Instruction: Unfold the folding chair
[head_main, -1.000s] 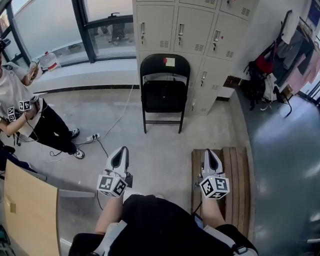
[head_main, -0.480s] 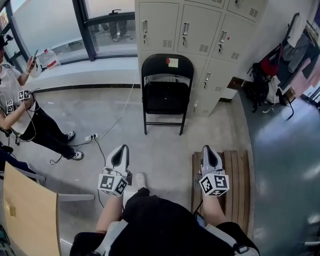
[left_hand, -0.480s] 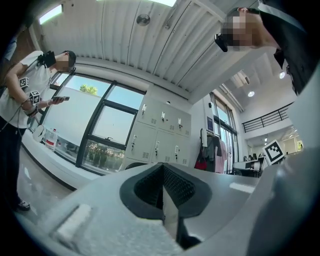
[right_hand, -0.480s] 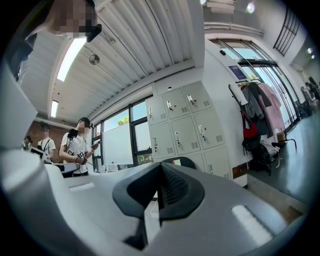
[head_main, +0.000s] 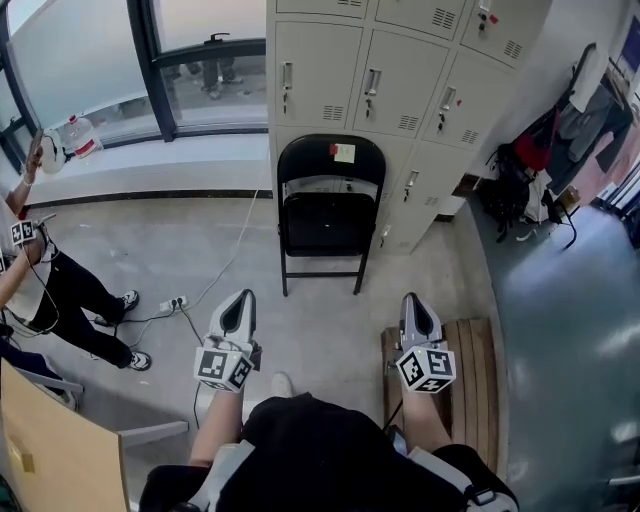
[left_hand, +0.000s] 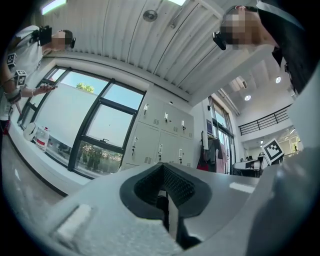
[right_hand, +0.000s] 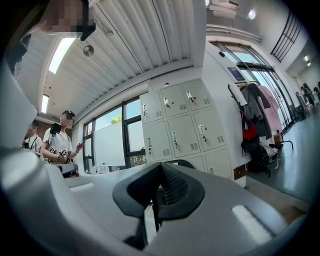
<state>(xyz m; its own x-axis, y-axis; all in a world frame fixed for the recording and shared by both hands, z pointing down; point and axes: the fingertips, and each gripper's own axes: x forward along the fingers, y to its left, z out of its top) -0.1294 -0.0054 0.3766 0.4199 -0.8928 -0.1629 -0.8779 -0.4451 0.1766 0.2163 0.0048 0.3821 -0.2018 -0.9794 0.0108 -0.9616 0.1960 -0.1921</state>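
Note:
A black folding chair (head_main: 330, 210) stands folded flat and upright against the grey lockers (head_main: 370, 80), with a small yellow note and a red dot on its backrest. My left gripper (head_main: 239, 300) and right gripper (head_main: 414, 302) are held side by side, pointing at the chair from some way short of it. Each is shut with nothing in it. In the left gripper view the left gripper (left_hand: 166, 175) has its jaws closed together. The right gripper (right_hand: 159, 172) looks the same in its own view, with the chair's top curve (right_hand: 184, 162) just beyond it.
A slatted wooden bench (head_main: 472, 370) lies on the floor under my right hand. A power strip with cables (head_main: 172, 302) lies left of the chair. A person (head_main: 55, 285) stands at far left near a wooden board (head_main: 60, 450). Bags and clothes (head_main: 535, 170) hang at right.
Both grippers and my view have moved forward toward the chair, which now sits lower and nearer. The person at left has slid toward the frame edge. Both grippers stay shut.

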